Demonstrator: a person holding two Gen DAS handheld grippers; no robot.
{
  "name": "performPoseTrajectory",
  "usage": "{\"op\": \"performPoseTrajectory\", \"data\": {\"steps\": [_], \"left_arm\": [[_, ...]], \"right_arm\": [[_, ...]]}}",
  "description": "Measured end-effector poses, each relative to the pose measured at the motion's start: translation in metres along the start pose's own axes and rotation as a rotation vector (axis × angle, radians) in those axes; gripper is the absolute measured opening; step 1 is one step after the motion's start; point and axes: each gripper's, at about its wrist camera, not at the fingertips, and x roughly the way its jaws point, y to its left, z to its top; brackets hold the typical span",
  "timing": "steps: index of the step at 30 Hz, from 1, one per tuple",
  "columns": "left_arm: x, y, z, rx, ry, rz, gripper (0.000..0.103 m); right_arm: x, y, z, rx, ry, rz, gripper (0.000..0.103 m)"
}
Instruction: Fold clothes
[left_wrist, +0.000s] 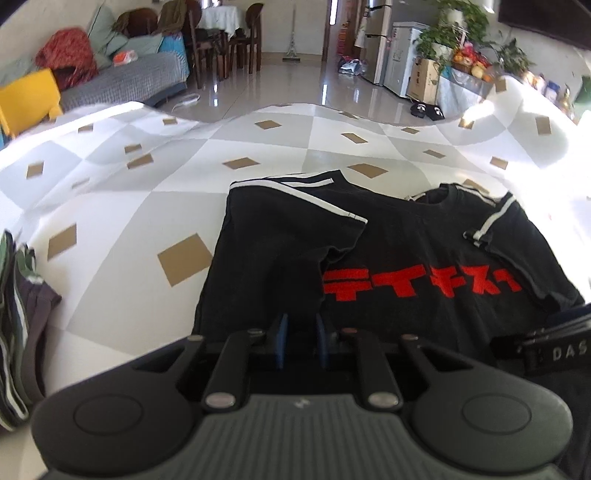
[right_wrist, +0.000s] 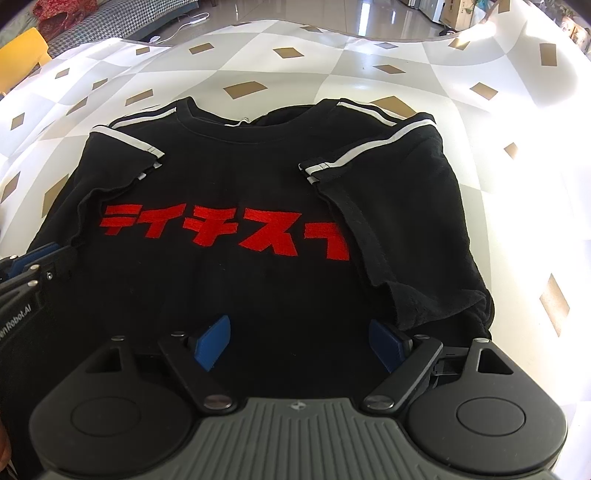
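Black T-shirt lies flat, front up, on the bench, which carries a white-and-grey checked cover with tan diamonds. Red block lettering runs across the chest. Both short sleeves, edged with white stripes, are folded inward over the body: left sleeve, right sleeve. Collar points away from both cameras.

Left gripper: blue fingers drawn close together over the near left edge of the shirt, just below the folded left sleeve. Black cloth fills the narrow gap between them; the pinch point itself is dark and partly hidden by the gripper body, but the fingers read as pressed onto the fabric.

Right gripper: blue fingers spread wide, low over the near hem. The right-hand finger sits just at the lower corner of the folded right sleeve; the left-hand one is over plain shirt body. Nothing clamped between them.

A stack of striped garments sits at the left margin of the bench, well apart from the shirt.
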Motion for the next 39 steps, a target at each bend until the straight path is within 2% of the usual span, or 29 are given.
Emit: {"op": "performPoseTrajectory", "data": {"steps": [2, 3, 10, 12, 14, 17, 19, 23, 26, 29, 33, 35, 39], "left_arm": [[0.001, 0.019, 0.004, -0.151, 0.034, -0.100, 0.015], [0.002, 0.023, 0.004, -0.174, 0.041, -0.107, 0.015], [0.005, 0.019, 0.005, -0.058, 0.097, -0.079, 0.017], [0.002, 0.019, 0.008, -0.070, 0.101, -0.098, 0.018], [0.000, 0.022, 0.010, -0.100, 0.100, -0.129, 0.024], [-0.007, 0.024, 0.016, -0.125, 0.060, -0.131, 0.032], [-0.010, 0.026, 0.020, -0.152, 0.027, -0.133, 0.043], [-0.008, 0.030, 0.027, -0.199, -0.037, -0.060, 0.050], [0.000, 0.035, 0.031, -0.236, -0.048, 0.043, 0.060], [0.009, 0.038, 0.033, -0.236, -0.052, 0.113, 0.072], [0.020, 0.030, 0.034, -0.181, -0.047, 0.177, 0.073], [0.026, 0.023, 0.032, -0.132, -0.034, 0.229, 0.073], [0.039, 0.001, 0.024, -0.013, -0.004, 0.276, 0.073]], "right_arm": [[0.000, 0.000, 0.000, 0.000, -0.001, 0.000, 0.083], [0.000, 0.000, 0.000, 0.000, -0.002, 0.000, 0.083], [0.000, 0.001, -0.001, -0.001, -0.003, 0.000, 0.084], [0.000, 0.000, 0.000, -0.001, -0.003, 0.000, 0.084], [0.000, 0.000, 0.000, -0.001, -0.004, 0.001, 0.084], [0.000, -0.001, 0.000, -0.001, -0.005, 0.001, 0.084], [0.000, 0.000, 0.000, -0.001, -0.006, 0.000, 0.084], [-0.001, 0.001, -0.001, -0.004, -0.012, 0.000, 0.084], [-0.001, 0.001, -0.002, -0.008, -0.018, 0.002, 0.085], [0.000, 0.001, -0.002, -0.010, -0.022, 0.004, 0.085], [-0.001, 0.001, -0.002, -0.011, -0.023, 0.006, 0.085], [-0.001, 0.001, -0.002, -0.011, -0.023, 0.006, 0.085], [-0.001, 0.000, -0.002, -0.013, -0.025, 0.008, 0.085]]}}
